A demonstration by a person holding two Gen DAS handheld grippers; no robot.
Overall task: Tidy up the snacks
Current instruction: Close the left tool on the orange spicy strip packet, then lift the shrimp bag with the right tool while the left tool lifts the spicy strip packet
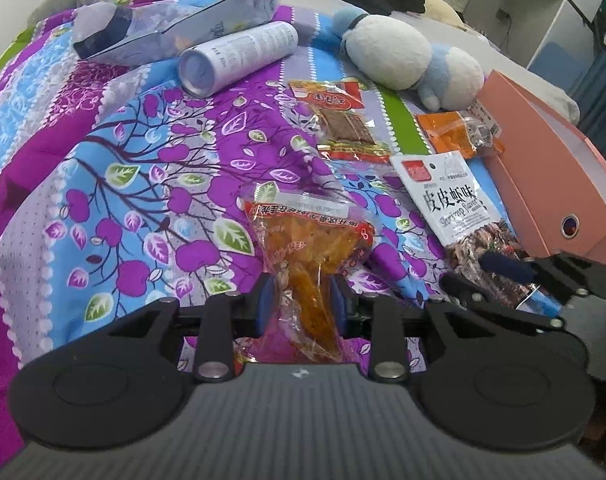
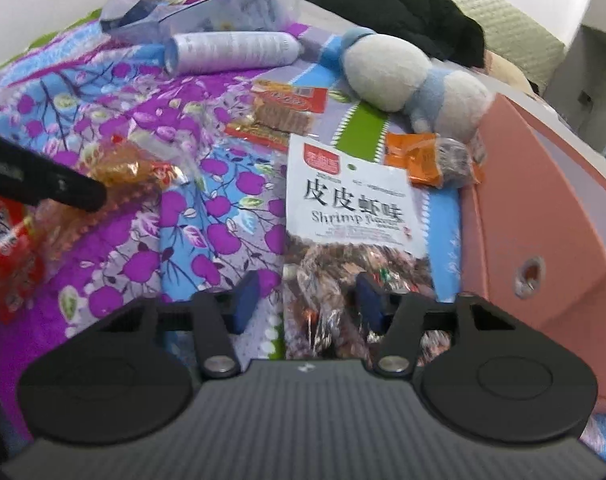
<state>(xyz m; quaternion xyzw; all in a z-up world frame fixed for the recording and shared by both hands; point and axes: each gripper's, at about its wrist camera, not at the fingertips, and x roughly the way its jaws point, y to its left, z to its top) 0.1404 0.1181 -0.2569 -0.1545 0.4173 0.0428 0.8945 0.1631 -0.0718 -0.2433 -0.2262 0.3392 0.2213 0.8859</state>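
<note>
We see the left gripper [image 1: 299, 300] at bottom centre of the left wrist view, its 2 blue pads [image 1: 265, 304] narrowed and pressing on a clear bag of orange dried snack [image 1: 303, 248]. The bag's lower end is pinched between the pads, and its top w/ red print fans out above them over the purple, blue & green floral bedspread [image 1: 151, 168].

At lower right of that view the right gripper [image 1: 515, 276] sits over the bottom of the white shrimp-flavour bag [image 1: 451, 196]. In the right wrist view its pads [image 2: 245, 300] are partly apart w/ the bag's clear lower end [image 2: 359, 220] between them; the right pad lies against the plastic, the left one sits just beside the bag's edge over the bedspread. We can't tell if the bag is squeezed.

Moving outward: a red packet of brown strips [image 1: 339, 120] lies above centre, an orange packet [image 1: 455, 132] sits just right of it, touching a pink box [image 1: 555, 168] along the right edge. A blue & white plush toy [image 1: 399, 56] rests at upper right. A white tube [image 1: 239, 60] lies on its side at upper centre, w/ a crumpled pale pouch [image 1: 191, 20] behind it at top left.
</note>
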